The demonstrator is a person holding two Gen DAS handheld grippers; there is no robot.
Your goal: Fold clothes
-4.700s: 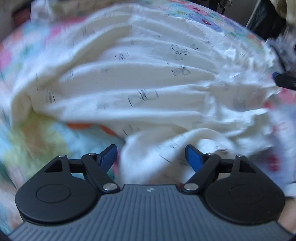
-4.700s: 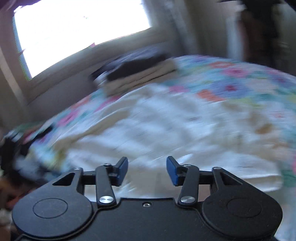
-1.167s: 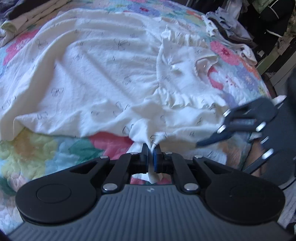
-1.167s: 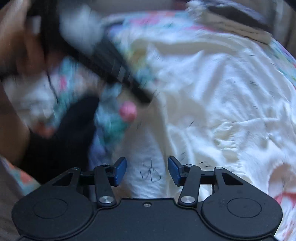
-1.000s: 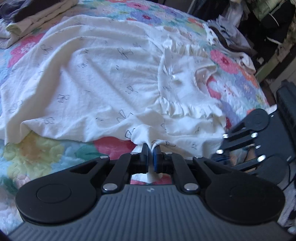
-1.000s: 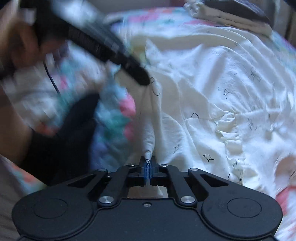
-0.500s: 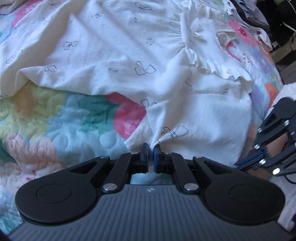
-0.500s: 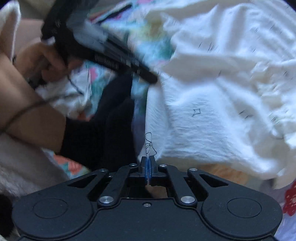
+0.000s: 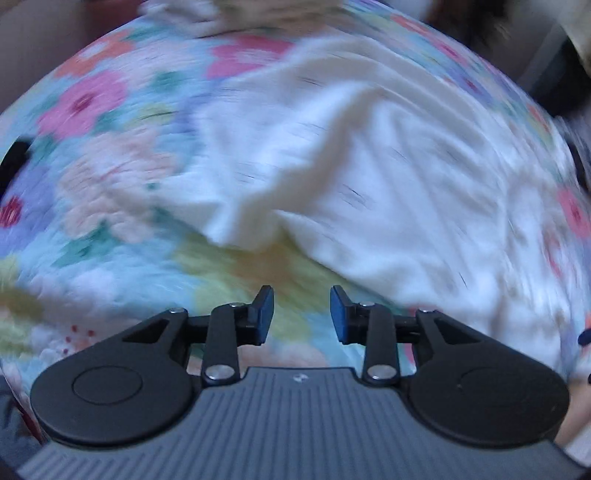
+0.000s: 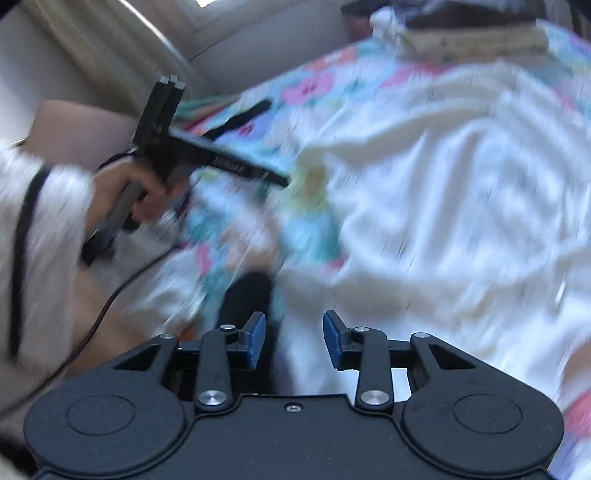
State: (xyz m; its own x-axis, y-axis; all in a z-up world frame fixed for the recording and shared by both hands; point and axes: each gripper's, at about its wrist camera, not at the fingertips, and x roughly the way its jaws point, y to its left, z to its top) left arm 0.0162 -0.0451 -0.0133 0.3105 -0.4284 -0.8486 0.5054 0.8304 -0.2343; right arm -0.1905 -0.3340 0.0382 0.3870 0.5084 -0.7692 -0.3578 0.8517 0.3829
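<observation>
A white garment with small dark bow prints (image 9: 388,177) lies spread and rumpled on a floral quilt (image 9: 96,155). My left gripper (image 9: 301,314) is open and empty over bare quilt, just short of the garment's near edge. My right gripper (image 10: 293,339) is open and empty, with the garment's edge (image 10: 424,206) under and ahead of it. The left gripper also shows in the right wrist view (image 10: 207,162), held in a hand at the garment's left edge. Both views are motion-blurred.
A stack of folded clothes (image 10: 465,33) lies at the far end of the bed. A window and curtain (image 10: 122,40) are at the left. A dark object (image 10: 243,299) lies at the bed's near edge. The person's arm (image 10: 55,206) is at the left.
Both grippers were shut on the garment's edge half a second ago; both have opened and let it go. Both have swung to a new position over the bed.
</observation>
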